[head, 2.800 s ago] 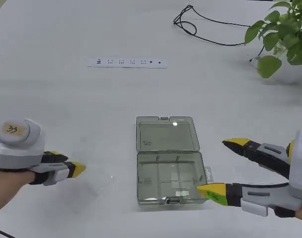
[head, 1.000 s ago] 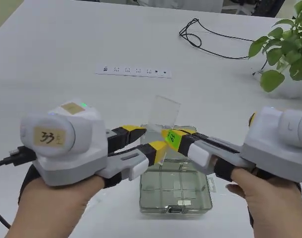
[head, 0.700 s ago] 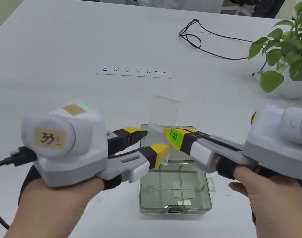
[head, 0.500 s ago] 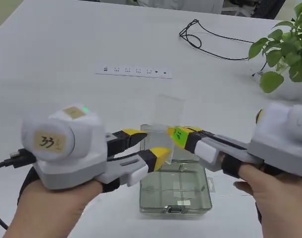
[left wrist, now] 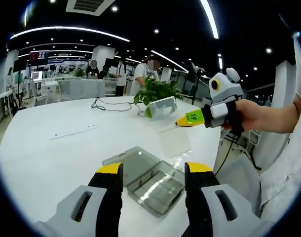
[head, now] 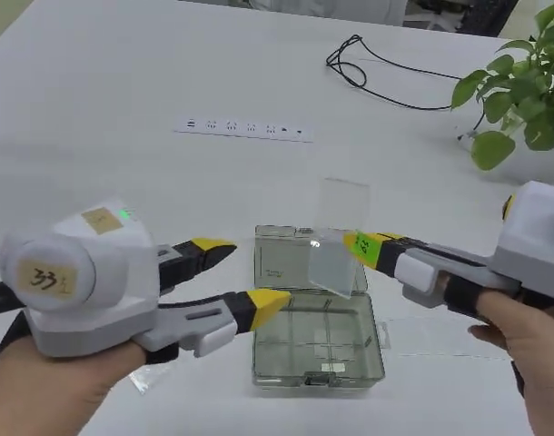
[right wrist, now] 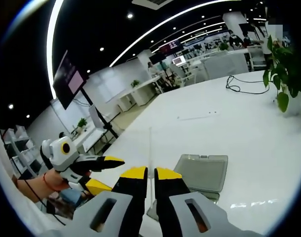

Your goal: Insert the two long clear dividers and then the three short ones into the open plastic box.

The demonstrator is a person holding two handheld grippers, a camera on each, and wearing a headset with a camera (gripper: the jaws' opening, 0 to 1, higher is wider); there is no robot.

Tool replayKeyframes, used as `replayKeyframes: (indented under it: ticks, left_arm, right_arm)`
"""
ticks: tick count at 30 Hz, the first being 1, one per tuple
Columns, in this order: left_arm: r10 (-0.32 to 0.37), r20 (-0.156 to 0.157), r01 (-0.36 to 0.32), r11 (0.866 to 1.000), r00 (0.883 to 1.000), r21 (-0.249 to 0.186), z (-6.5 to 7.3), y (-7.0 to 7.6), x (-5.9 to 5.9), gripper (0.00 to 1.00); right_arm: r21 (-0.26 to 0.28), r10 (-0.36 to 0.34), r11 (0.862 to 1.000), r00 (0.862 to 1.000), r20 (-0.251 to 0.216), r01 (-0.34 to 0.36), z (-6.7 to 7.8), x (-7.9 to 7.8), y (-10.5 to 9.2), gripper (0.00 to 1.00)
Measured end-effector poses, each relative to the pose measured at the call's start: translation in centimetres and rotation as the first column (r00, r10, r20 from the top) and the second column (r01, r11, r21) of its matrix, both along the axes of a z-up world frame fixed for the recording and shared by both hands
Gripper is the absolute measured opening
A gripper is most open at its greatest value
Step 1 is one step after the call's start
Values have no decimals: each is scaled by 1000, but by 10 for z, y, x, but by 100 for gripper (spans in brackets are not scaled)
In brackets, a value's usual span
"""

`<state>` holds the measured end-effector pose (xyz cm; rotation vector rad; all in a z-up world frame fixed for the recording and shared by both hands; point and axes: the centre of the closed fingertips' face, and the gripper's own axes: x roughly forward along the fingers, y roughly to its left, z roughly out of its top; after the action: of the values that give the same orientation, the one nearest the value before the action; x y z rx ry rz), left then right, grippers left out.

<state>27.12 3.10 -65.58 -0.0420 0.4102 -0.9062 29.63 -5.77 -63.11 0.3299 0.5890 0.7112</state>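
Head view: the right gripper, mid-right of the frame, is clamped on one edge of a flat clear plastic divider. The divider stands upright in the air, longer side running up the frame, above the open greenish-clear plastic box at lower centre. So the slots lie below it, and the right hand is nearer. The left gripper, lower left, has jaws spread on nothing. A white power strip, black cable and green potted plant sit up top, well apart.

Left gripper view: the box sits between its parted jaws, with the divider above.

Right gripper view: the divider rises edge-on from its pinched jaws, with the box lower right. Nothing seems to block the way.
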Motion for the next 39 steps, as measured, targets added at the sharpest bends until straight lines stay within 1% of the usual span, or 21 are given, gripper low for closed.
replayKeyframes:
  ticks: [2,3,6,7,10,12,16,17,20,22,25,26,27,28,29,31,32,33,36,37,39]
  left_arm:
    - [-5,5,5,1000,1000,10,-3,3,-1,52]
    - [-10,15,10,1000,1000,15,-4,5,-2,54]
    - [-21,17,21,999,1000,25,-7,10,-4,60]
    - [-30,26,29,999,999,29,-9,11,-5,63]
    - [-49,26,48,998,998,44,-13,15,-8,69]
    - [-60,35,58,997,998,50,-15,17,-10,73]
    - [-85,36,83,995,996,63,-21,20,-14,80]
    - [-91,34,88,994,995,64,-22,21,-15,81]
    - [-110,32,108,992,993,65,-27,21,-19,86]
    - [-124,31,122,990,992,73,-30,20,-22,90]
    - [-135,30,132,988,990,76,-33,20,-23,92]
    - [-142,28,140,987,989,77,-35,20,-24,92]
    - [-144,29,142,987,989,77,-35,19,-25,92]
    - [-146,28,144,987,989,78,-36,19,-25,92]
    - [-148,26,145,986,989,78,-37,18,-25,92]
    - [-148,25,146,986,989,75,-38,18,-26,91]
    - [-150,23,148,986,988,72,-39,17,-27,91]
    - [-151,22,149,986,988,69,-39,16,-27,91]
    - [-153,21,151,987,988,62,-40,15,-28,90]
    - [-153,20,151,987,988,60,-40,15,-28,90]
    - [-149,19,148,987,989,55,-40,14,-27,90]
  right_arm:
    - [-8,-4,1000,1000,-4,4,-2,0,-2,6]
    - [-12,-6,1000,1000,-12,6,-3,-1,-4,6]
    - [-27,-14,1000,999,-36,13,-8,-2,-7,6]
    - [-29,-14,1000,999,-49,13,-9,-2,-8,6]
    - [-53,-20,998,998,-63,16,-13,-3,-11,6]
    - [-60,-23,998,996,-84,18,-16,-3,-13,6]
    - [-105,-58,994,986,-157,41,-29,-5,-21,6]
    - [-120,-63,992,984,-166,44,-32,-5,-23,6]
    - [-176,-85,983,972,-219,47,-46,-8,-29,6]
    - [-198,-104,979,957,-270,50,-56,-11,-32,6]
    - [-241,-126,969,937,-326,46,-69,-16,-37,6]
    - [-266,-128,963,926,-354,31,-76,-18,-38,6]
    - [-273,-134,962,918,-373,29,-80,-20,-38,6]
    - [-277,-137,961,908,-396,24,-83,-21,-39,6]
    - [-277,-138,961,904,-406,22,-85,-21,-38,6]
    - [-277,-151,961,880,-450,23,-92,-22,-39,6]
    - [-271,-155,962,871,-466,27,-94,-22,-39,6]
    - [-266,-157,964,855,-494,23,-97,-24,-39,6]
    - [-282,-160,959,837,-523,7,-106,-24,-40,6]
    - [-278,-162,960,825,-541,6,-109,-25,-40,6]
    - [-277,-160,961,818,-553,1,-111,-25,-38,6]
